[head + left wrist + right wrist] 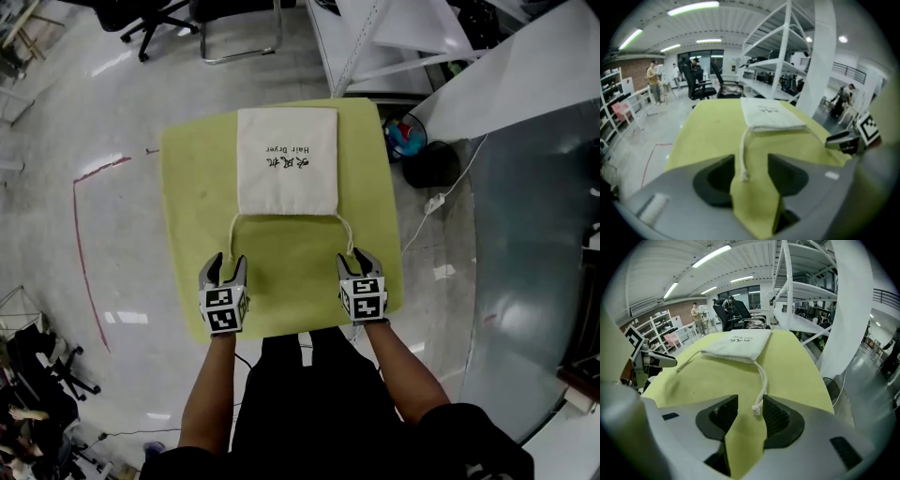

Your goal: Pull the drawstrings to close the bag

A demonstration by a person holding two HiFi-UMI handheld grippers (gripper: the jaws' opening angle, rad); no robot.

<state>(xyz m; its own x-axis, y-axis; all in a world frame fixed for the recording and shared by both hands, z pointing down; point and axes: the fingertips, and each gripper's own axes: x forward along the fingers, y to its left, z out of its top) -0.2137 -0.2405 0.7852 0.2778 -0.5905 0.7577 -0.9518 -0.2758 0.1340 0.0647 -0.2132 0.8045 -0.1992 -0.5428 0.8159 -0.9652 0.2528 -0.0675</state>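
My left tongs (226, 265) stand open. The frayed end of the left drawstring (742, 152) lies loose on the cloth between the jaws, and neither pad presses on it. I judge this cord thin, limp and nearly weightless, so it would slide out of a shallow pinch. I would take hold a little up from the tip, square across the pads.

The bag (286, 159) lies flat at the middle of the tabletop (186, 187), towards its far edge, with its mouth facing me. It looks like soft, light cloth with little in it. It will probably skid towards me instead of gathering unless both cords are pulled evenly and outwards.

The right drawstring (762, 378) ends in a small knot, a handy stop to grip behind. That knot sits between the jaws of my right tongs (355, 258), just beside the right-hand pad. I cannot tell whether it touches. These tongs are also parted and are clamping nothing.

The bag is off-white and rectangular, with dark lettering printed near its mouth. The two pale cords leave its near corners. The mouth looks full width and not yet gathered. The cloth covering the tabletop is yellow-green.
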